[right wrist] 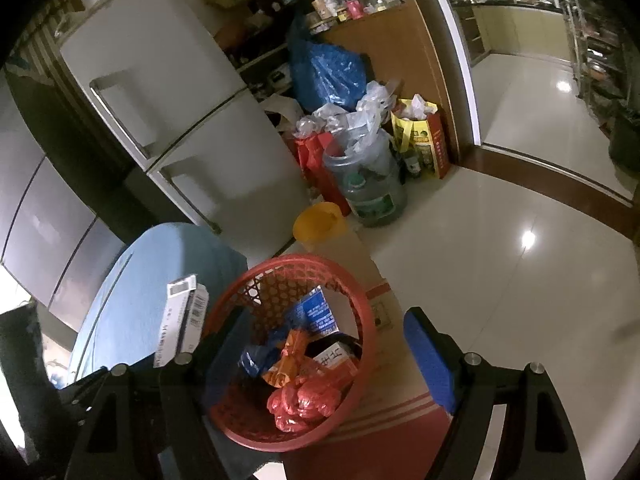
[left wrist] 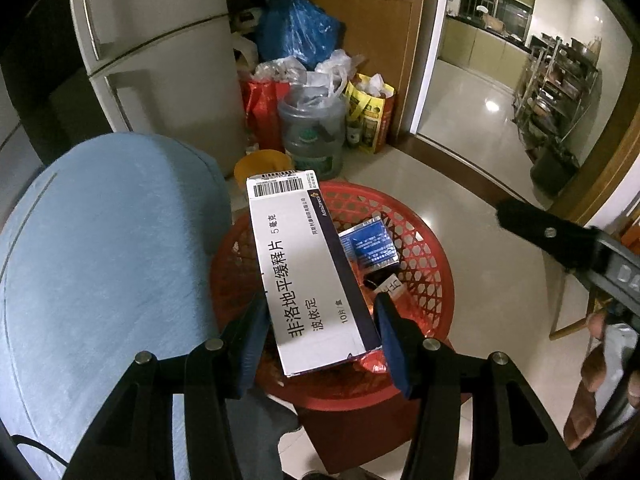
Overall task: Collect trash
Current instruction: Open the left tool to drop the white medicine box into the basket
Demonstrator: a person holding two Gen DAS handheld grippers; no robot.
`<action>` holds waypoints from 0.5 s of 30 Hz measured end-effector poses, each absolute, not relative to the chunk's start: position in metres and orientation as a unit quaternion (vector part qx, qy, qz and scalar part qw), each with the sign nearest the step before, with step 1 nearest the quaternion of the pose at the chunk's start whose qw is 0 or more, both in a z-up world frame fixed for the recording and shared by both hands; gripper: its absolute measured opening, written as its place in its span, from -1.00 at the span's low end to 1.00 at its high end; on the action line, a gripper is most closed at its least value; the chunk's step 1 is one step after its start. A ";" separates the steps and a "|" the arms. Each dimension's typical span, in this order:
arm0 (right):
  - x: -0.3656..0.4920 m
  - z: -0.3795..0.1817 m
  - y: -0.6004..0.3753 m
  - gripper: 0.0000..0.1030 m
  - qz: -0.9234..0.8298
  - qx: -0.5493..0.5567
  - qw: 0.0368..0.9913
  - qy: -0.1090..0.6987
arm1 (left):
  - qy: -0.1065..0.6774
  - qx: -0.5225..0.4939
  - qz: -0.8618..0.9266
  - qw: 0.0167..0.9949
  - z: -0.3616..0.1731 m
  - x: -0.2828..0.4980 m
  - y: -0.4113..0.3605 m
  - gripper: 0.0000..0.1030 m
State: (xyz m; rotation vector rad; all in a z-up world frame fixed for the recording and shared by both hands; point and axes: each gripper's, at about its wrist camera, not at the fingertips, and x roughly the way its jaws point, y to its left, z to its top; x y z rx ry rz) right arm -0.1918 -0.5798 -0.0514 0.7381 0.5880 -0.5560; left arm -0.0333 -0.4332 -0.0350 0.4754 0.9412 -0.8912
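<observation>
My left gripper (left wrist: 320, 332) is shut on a long white medicine box (left wrist: 304, 264) with dark blue sides, held above a red mesh basket (left wrist: 424, 264). The basket holds a blue packet (left wrist: 370, 244) and other scraps. In the right wrist view the same basket (right wrist: 352, 300) sits low at centre with a blue packet (right wrist: 316, 312), an orange wrapper (right wrist: 290, 356) and a red crumpled bag (right wrist: 304, 400) inside. The white box (right wrist: 182, 320) shows left of the basket, over the blue surface. My right gripper (right wrist: 316, 344) is open and empty above the basket.
A blue cloth-covered surface (left wrist: 104, 264) lies to the left of the basket. A white fridge (left wrist: 160, 60) stands behind. Bags, a water jug (left wrist: 314, 132) and a yellow bucket (left wrist: 262, 164) crowd the floor by a wooden cabinet. A doorway on the right opens to tiled floor.
</observation>
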 end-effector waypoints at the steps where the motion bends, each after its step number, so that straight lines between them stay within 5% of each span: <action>1: -0.193 -0.050 -0.581 0.60 -0.264 0.352 0.854 0.278 | 0.442 0.215 -0.411 0.768 -0.037 -0.030 -0.436 0.08; 5: -0.193 -0.044 -0.581 0.60 -0.264 0.350 0.856 0.275 | 0.456 0.222 -0.405 0.761 -0.046 -0.024 -0.443 0.45; 15: -0.186 -0.029 -0.566 0.60 -0.254 0.341 0.865 0.268 | 0.448 0.210 -0.398 0.772 -0.030 -0.019 -0.419 0.49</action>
